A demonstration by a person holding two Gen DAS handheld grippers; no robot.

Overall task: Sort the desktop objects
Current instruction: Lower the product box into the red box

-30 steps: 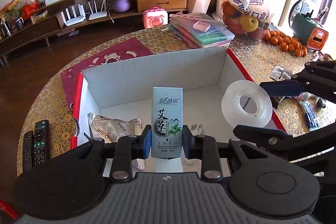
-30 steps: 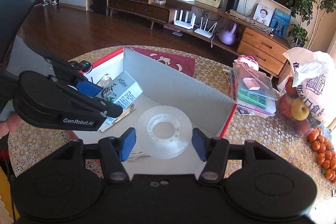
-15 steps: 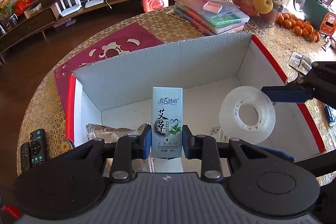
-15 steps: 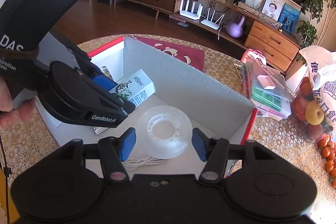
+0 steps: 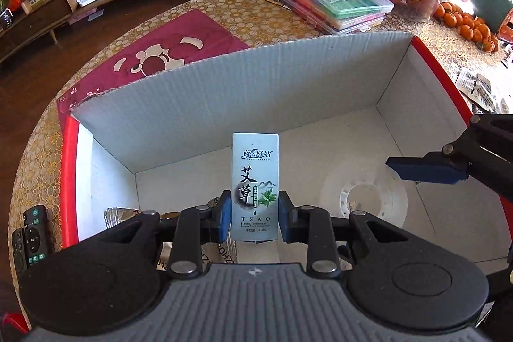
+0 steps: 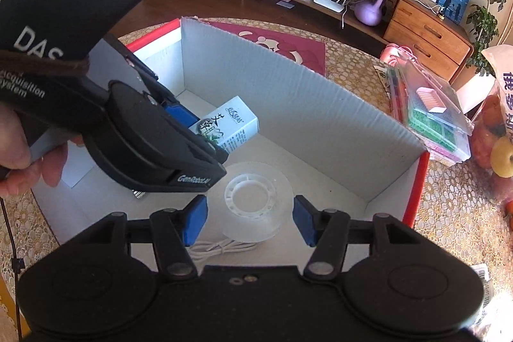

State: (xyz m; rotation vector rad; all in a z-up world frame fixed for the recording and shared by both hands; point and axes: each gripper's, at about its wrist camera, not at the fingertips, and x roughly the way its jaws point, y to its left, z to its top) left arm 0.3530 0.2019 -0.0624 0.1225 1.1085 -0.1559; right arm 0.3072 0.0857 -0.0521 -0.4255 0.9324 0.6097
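We see a round table [image 5: 263,12] under a gold patterned cloth, and on it a large open cardboard box [image 5: 224,98] with white inner walls and a red outer rim; both of our grippers hang over its inside. Beyond the far wall of the box lie a dark red mat [image 5: 160,56] with a bear face and a stack of clear plastic cases [image 5: 327,2]. Two black remote controls [image 5: 30,237] lie on the cloth just outside the box's left wall.

Our left gripper [image 5: 255,215] is clamped on a small pale-blue carton [image 5: 255,181] printed with Chinese characters and "TSAO"; the blue pads press its two sides and the carton stands upright between them in the left wrist view. From the right wrist view the same carton [image 6: 229,124] sticks out tilted from the left gripper, above the box floor.

Our right gripper [image 6: 250,220] has its fingers spread wide apart, with a clear roll of tape [image 6: 253,199] lying flat on the box floor between them, touching neither pad. A white cable [image 6: 221,247] lies coiled on the floor just beside the tape. A silver foil packet [image 5: 120,215] shows partly behind the left gripper's finger
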